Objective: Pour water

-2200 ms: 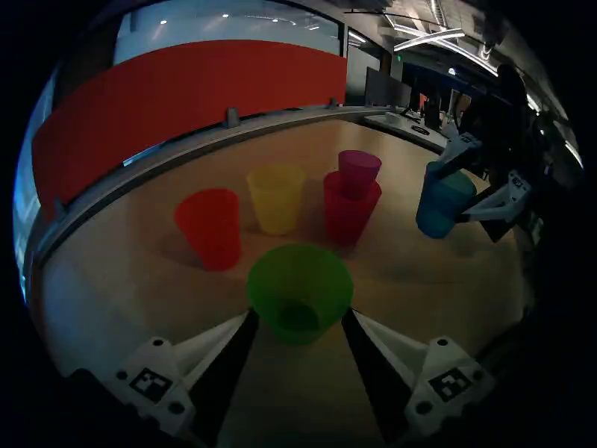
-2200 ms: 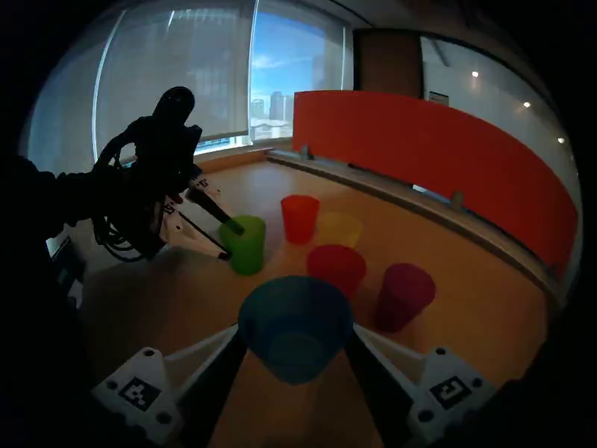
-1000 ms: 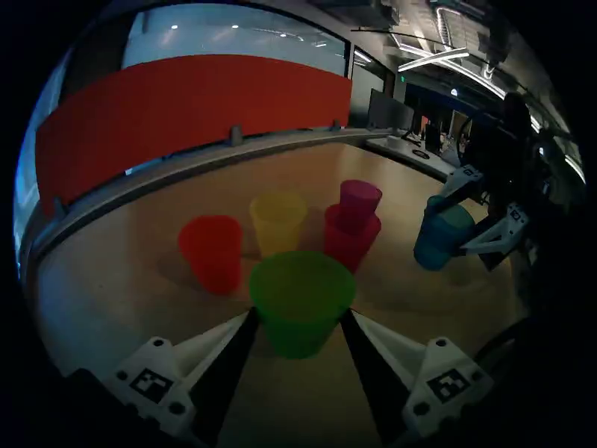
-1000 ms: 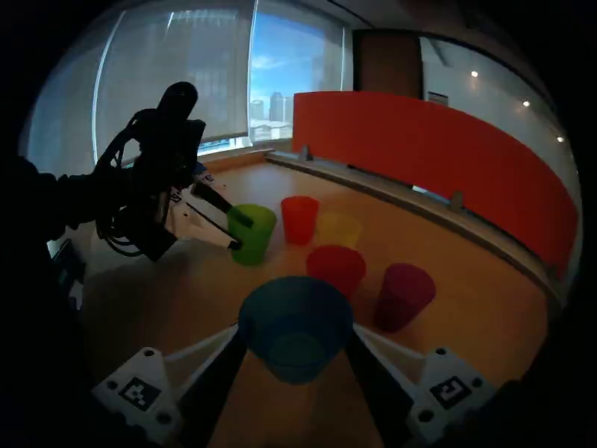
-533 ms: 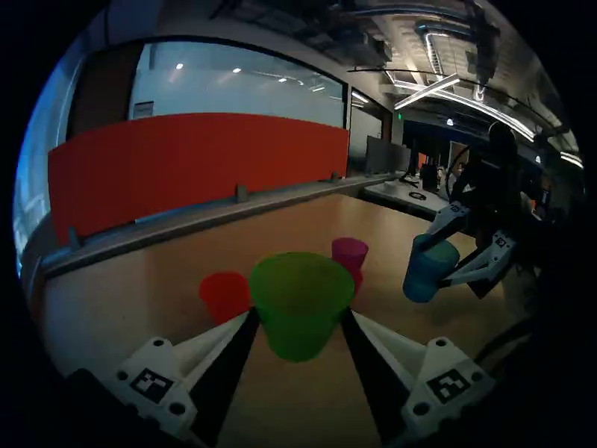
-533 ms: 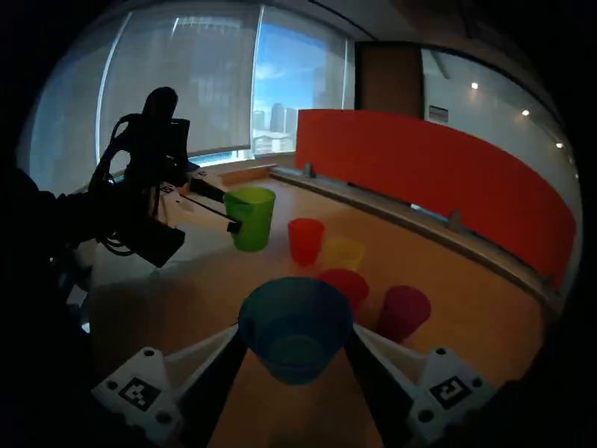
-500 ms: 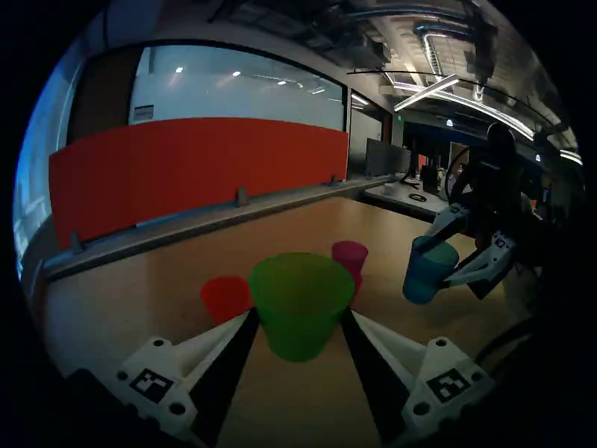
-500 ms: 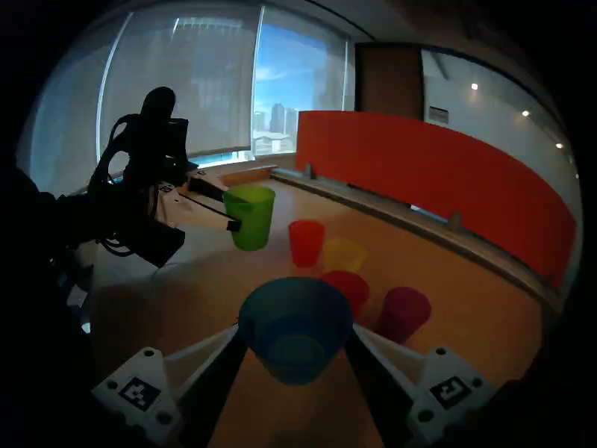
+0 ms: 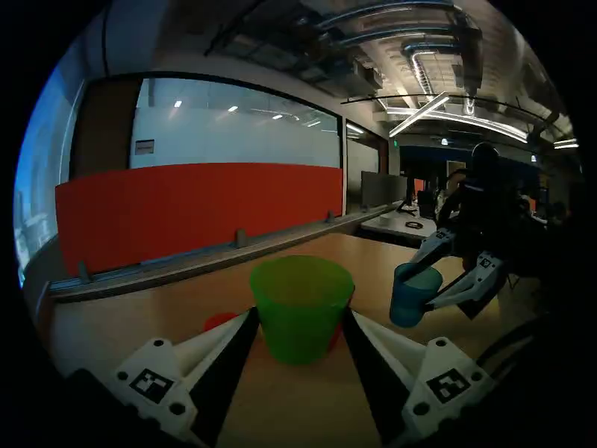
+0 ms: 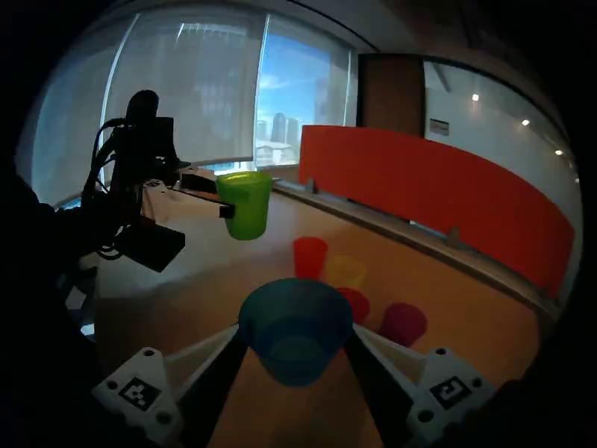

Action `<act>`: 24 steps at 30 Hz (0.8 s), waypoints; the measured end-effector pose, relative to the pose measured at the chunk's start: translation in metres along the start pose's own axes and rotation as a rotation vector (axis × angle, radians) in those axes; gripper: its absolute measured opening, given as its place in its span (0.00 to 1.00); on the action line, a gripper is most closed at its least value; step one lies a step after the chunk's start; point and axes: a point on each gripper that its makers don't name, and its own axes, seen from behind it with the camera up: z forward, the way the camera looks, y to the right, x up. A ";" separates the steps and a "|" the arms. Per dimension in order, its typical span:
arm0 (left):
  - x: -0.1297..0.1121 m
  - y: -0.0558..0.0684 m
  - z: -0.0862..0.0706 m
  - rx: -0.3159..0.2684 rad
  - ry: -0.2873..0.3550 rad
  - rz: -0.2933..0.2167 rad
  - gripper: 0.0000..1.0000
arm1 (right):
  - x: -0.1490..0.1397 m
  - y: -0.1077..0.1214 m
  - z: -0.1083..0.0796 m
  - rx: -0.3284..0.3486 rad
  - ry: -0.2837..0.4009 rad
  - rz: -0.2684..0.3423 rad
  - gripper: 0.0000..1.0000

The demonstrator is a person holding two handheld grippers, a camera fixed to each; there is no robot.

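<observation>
While right tongs (image 10: 296, 330) clamp blue cup (image 10: 295, 351), green cup (image 10: 245, 203) hangs aloft.

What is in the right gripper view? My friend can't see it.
The right gripper clamps a blue cup up close. Farther off, the left gripper holds a green cup in the air above a wooden table, where an orange cup, a yellow cup, a red cup and a purple cup stand.

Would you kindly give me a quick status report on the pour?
Left gripper shut on green cup, upright, off the table. Right gripper shut on blue cup, upright, no pour yet. Spare cups on the table below, apart from both.
</observation>
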 end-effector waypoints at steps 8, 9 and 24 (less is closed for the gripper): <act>0.015 0.009 -0.006 -0.011 0.075 -0.021 0.80 | 0.013 -0.003 -0.002 0.001 0.030 0.003 0.89; 0.017 0.010 -0.007 -0.013 0.081 -0.026 0.80 | 0.014 -0.003 -0.001 0.001 0.033 0.003 0.89; 0.022 0.009 -0.014 -0.012 0.103 -0.051 0.80 | 0.029 -0.004 0.001 0.005 0.085 0.017 0.89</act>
